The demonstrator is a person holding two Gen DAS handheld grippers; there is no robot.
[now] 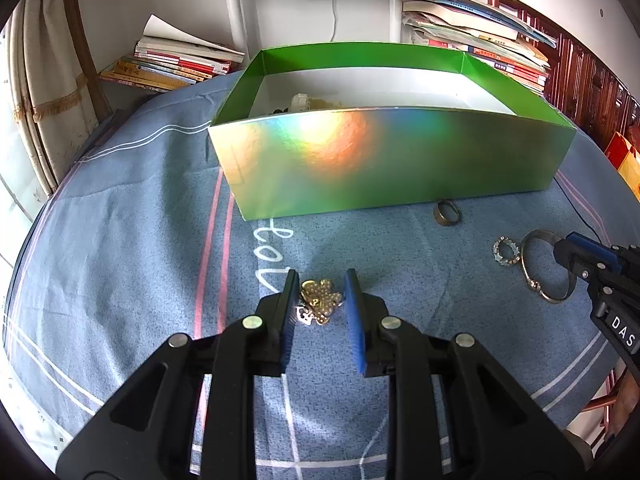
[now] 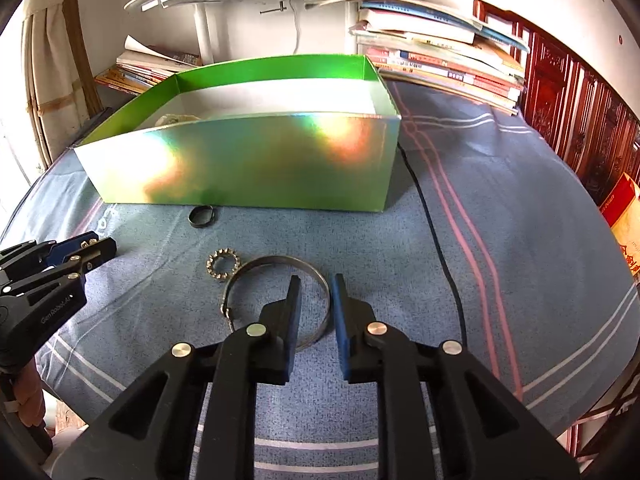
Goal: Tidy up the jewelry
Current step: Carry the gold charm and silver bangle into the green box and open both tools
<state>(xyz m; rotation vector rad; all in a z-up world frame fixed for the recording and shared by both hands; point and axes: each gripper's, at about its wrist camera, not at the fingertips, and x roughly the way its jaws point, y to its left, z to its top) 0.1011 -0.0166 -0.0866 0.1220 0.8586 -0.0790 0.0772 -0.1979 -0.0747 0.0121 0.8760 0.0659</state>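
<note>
A blue cloth [image 1: 120, 240] with pink and white stripes covers the table, and on it stands a shiny green box [image 1: 384, 160], open at the top, its white floor showing a few pale and dark pieces heaped in the near left corner. In front of the box the left gripper [image 1: 322, 280] is lowered over a gold beaded trinket [image 1: 320, 300] that lies on the cloth; its two blue-lined fingers stand on either side of the piece with a sliver of cloth showing on the right, so the jaws are parted around it and not pressing on it. Well to the right, the right gripper [image 2: 316, 282] comes down over a thin silver bangle [image 2: 276, 264] that lies flat on the cloth. One finger sits inside the hoop and the other just outside it, with the band running between them; there is a clear gap on both sides of the metal, so these jaws are loose too, straddling the band without pinching it. Just beside the bangle, toward the box, lies a small toothed silver ring [image 2: 223, 265], touching or nearly touching the hoop. Closer to the box's front wall sits a dark plain ring [image 2: 201, 216], apart from the others. A black cable [image 2: 432, 216] runs across the cloth past the box's right corner. Stacks of books [image 2: 440, 60] are piled behind the box along the wall.
</note>
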